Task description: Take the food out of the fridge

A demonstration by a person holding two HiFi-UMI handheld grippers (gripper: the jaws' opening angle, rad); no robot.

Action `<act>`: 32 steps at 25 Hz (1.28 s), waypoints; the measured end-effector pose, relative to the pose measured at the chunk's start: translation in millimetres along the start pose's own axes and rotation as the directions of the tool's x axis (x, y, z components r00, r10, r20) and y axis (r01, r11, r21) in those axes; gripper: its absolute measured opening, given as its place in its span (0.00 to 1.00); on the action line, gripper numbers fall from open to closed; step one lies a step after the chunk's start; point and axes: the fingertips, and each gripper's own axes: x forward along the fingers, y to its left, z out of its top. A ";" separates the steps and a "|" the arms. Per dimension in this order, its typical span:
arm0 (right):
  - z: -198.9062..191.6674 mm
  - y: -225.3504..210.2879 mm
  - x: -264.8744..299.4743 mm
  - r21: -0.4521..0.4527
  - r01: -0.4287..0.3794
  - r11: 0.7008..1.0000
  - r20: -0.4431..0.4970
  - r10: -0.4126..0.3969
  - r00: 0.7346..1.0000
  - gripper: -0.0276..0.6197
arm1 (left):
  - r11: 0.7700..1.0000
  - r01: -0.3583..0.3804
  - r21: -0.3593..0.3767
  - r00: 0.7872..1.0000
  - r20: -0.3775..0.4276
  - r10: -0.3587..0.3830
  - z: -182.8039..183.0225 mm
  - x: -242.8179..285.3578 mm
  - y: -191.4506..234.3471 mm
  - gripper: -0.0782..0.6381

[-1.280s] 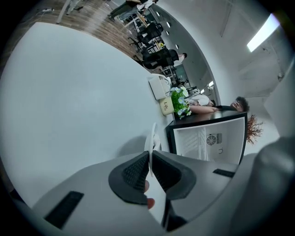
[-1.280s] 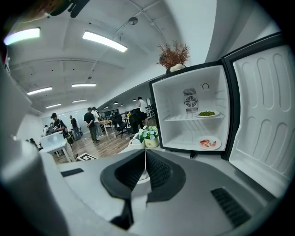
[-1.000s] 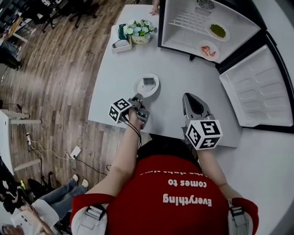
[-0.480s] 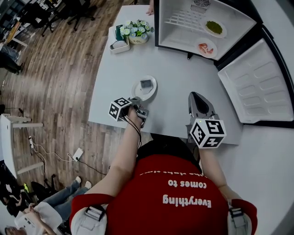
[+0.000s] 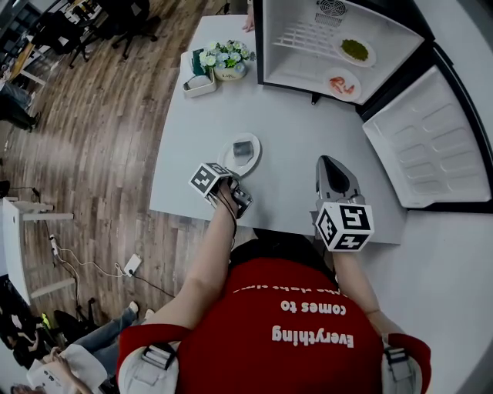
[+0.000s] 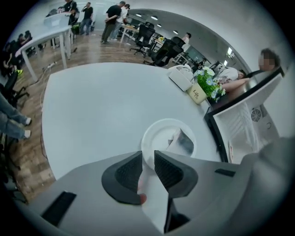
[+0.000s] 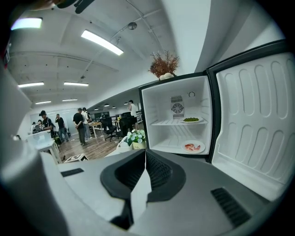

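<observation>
A white plate with a grey piece of food sits on the white table. My left gripper points steeply down at its near rim. Its jaws have just been opening and stand apart, with only the plate's rim showing beyond the gap. My right gripper is shut and empty, aimed at the open fridge. Inside, a plate of green food is on the shelf and a plate of red food on the fridge floor.
The fridge door lies swung open at the right. A flower pot and a small white tray stand at the table's far left. A person's hand rests at the far edge. Office chairs and people are beyond.
My left gripper has tipped more steeply down beside the plate's near rim, and its marker cube has turned. My right gripper has shifted slightly to the right.
</observation>
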 end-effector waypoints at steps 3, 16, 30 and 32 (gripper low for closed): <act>2.9 -0.7 6.7 -0.001 -0.005 1.000 0.002 0.005 1.000 0.06 | 0.993 -0.042 0.107 0.998 0.058 0.036 10.5 -3.7 0.4 0.20; -2.9 11.6 15.7 0.006 -0.027 1.000 -0.017 0.028 0.999 0.06 | 0.840 -0.014 0.542 0.918 0.339 -0.204 61.9 -66.5 -64.2 0.12; 5.2 -33.9 5.3 0.053 0.090 0.995 0.017 -0.091 0.996 0.06 | 0.589 0.223 0.777 0.811 0.188 -0.555 43.2 -107.5 -269.3 0.12; 8.3 -48.6 1.3 0.061 0.122 0.991 0.025 -0.124 0.992 0.06 | 0.546 0.271 0.793 0.792 0.138 -0.594 31.3 -109.5 -304.8 0.12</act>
